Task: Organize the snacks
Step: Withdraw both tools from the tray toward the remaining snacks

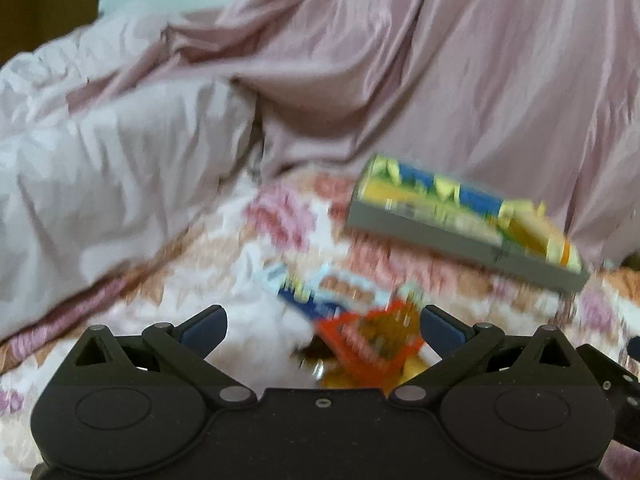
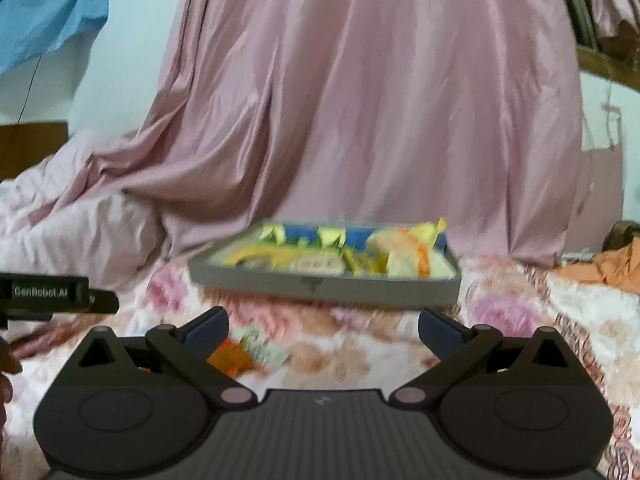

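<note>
Both jaws stand released and empty: the left gripper point(image 1: 324, 322) hangs low over a red-and-orange foil snack packet point(image 1: 370, 340) that lies between its spread fingers, and the right gripper point(image 2: 323, 324) faces bare bedding. Partly beneath the red packet lies a white-and-blue snack sachet point(image 1: 320, 290); both rest loose on the floral pink-and-white bedspread point(image 1: 224, 264), short of the shallow grey rectangular plastic tray point(image 2: 324, 285). In the right wrist view that tray sits ahead, its long axis running left to right across the view; in the left wrist view it lies to the right and tilts across the frame. Yellow and blue packets point(image 2: 316, 238) already fill it in rough rows. Judgement: most sorting is done, with at least two packets left. Blur hides the loose packets' own orientation.
</note>
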Action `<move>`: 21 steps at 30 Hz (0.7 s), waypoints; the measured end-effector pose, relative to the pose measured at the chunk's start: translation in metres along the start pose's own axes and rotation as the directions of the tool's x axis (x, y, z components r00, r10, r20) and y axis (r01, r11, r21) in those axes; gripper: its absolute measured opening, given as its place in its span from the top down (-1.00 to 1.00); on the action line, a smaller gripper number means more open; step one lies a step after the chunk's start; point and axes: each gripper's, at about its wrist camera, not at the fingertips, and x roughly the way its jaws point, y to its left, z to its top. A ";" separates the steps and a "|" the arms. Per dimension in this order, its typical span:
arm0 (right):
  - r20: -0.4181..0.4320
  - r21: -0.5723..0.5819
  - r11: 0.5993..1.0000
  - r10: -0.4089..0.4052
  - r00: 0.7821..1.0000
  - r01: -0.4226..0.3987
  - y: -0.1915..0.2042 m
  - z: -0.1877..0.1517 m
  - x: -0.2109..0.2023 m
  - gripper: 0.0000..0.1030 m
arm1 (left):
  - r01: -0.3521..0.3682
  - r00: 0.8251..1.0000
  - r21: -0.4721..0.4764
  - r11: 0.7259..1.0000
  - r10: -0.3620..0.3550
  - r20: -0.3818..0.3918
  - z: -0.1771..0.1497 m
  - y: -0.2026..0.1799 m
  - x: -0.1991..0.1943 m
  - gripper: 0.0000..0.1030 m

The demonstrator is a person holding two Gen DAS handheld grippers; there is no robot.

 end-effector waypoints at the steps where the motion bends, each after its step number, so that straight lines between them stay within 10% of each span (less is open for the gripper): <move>1: -0.024 -0.005 1.000 0.011 1.000 -0.011 0.003 -0.003 0.001 -1.00 | 0.000 1.000 0.003 1.000 0.000 -0.028 -0.003 0.003 0.003 -0.99; 21: -0.386 -0.135 0.980 0.082 0.919 -0.144 0.045 -0.042 0.052 -0.99 | 0.040 0.983 0.062 0.997 -0.028 -0.182 -0.040 0.025 0.032 -0.98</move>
